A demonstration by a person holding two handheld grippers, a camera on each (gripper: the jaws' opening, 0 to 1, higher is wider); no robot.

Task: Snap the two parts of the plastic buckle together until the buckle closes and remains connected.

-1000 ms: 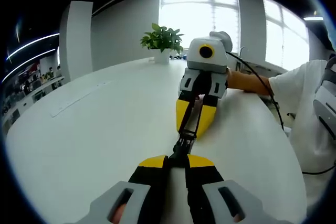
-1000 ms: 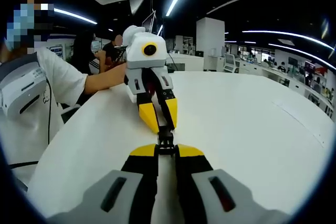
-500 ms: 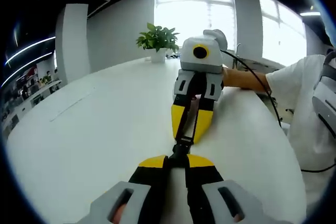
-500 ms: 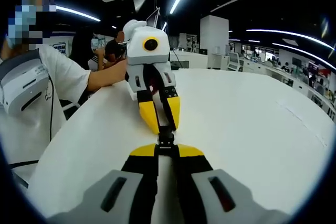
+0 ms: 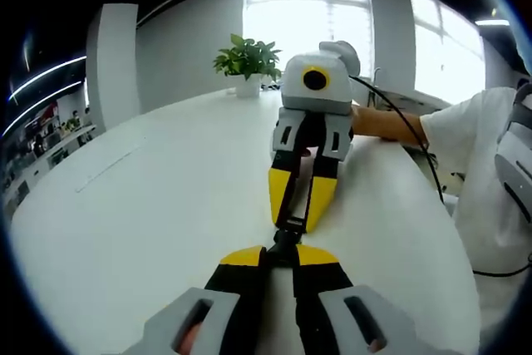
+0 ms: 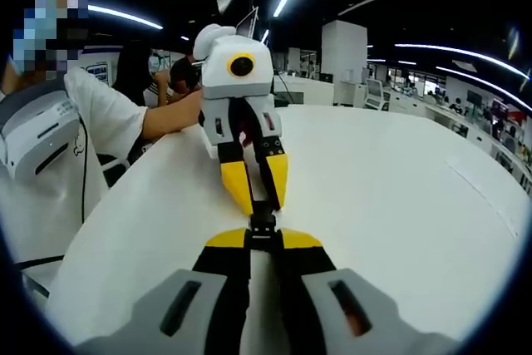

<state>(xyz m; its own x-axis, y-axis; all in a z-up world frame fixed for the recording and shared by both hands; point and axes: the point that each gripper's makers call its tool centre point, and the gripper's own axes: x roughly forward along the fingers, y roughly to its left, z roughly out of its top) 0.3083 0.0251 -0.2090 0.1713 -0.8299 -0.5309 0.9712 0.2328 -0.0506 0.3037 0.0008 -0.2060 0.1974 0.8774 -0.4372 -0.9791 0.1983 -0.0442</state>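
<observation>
A black plastic buckle (image 5: 288, 237) spans the short gap between my two grippers above the white table (image 5: 141, 205). In the left gripper view, my left gripper (image 5: 280, 255) is shut on its near half at the bottom. My right gripper (image 5: 297, 219) faces it, shut on the far half, with a black strap (image 5: 296, 174) running up between its yellow fingers. The right gripper view mirrors this: the right gripper (image 6: 263, 241) pinches the buckle (image 6: 263, 225), and the left gripper (image 6: 260, 204) is shut just beyond. The two halves touch; I cannot tell whether they are latched.
A potted plant (image 5: 247, 60) stands at the table's far edge. A person in a white shirt (image 5: 482, 155) sits at the table's side, an arm stretched along it, with a black cable (image 5: 409, 135) trailing. Other people (image 6: 137, 72) sit in the background.
The two grippers have drawn a little closer together, so the facing gripper looks larger in both views and the buckle gap between the tips has shrunk.
</observation>
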